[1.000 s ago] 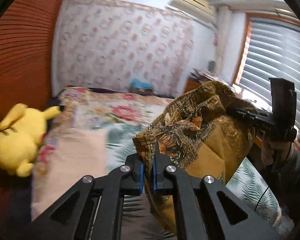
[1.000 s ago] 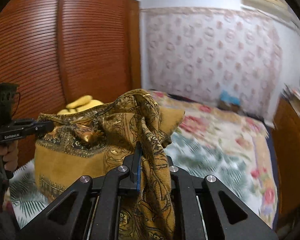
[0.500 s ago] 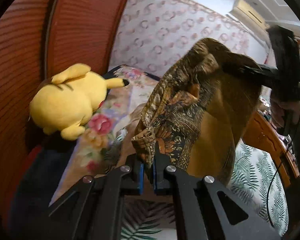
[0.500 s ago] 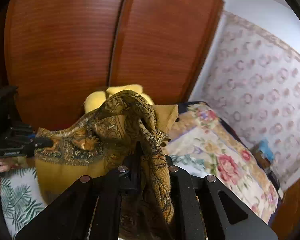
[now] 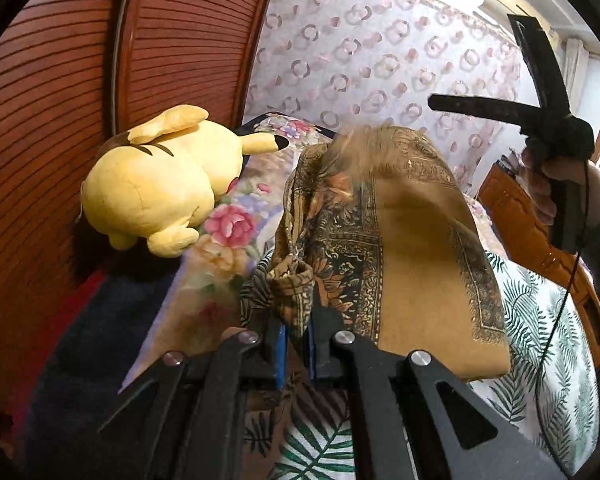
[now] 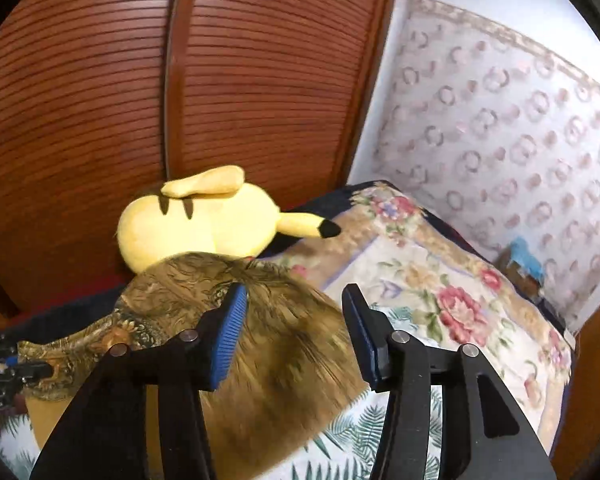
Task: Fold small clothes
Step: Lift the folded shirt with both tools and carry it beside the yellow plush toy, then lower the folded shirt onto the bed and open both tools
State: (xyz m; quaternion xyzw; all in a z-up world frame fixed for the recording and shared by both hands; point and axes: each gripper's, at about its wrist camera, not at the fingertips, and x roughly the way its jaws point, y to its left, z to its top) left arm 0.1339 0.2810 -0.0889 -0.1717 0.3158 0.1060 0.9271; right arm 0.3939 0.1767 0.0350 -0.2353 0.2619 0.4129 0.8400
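A mustard and dark brown patterned cloth (image 5: 412,248) hangs over the bed. My left gripper (image 5: 296,336) is shut on its corner. My right gripper (image 6: 294,328) is open and empty; the cloth (image 6: 268,344) falls blurred below its fingers. In the left wrist view the right gripper (image 5: 436,102) is raised above the cloth at the upper right, apart from it. In the right wrist view the left gripper (image 6: 28,370) holds the cloth's corner at the far left edge.
A yellow plush toy (image 5: 156,184) lies at the bed's head next to the wooden slatted wardrobe (image 6: 180,80). A floral blanket (image 6: 440,292) and a fern-print sheet (image 5: 548,344) cover the bed. A wooden cabinet (image 5: 528,232) stands at the right.
My right gripper has opened and let go of the cloth, which drops away from it. The left gripper still holds its corner, and both views have swung toward the wardrobe.
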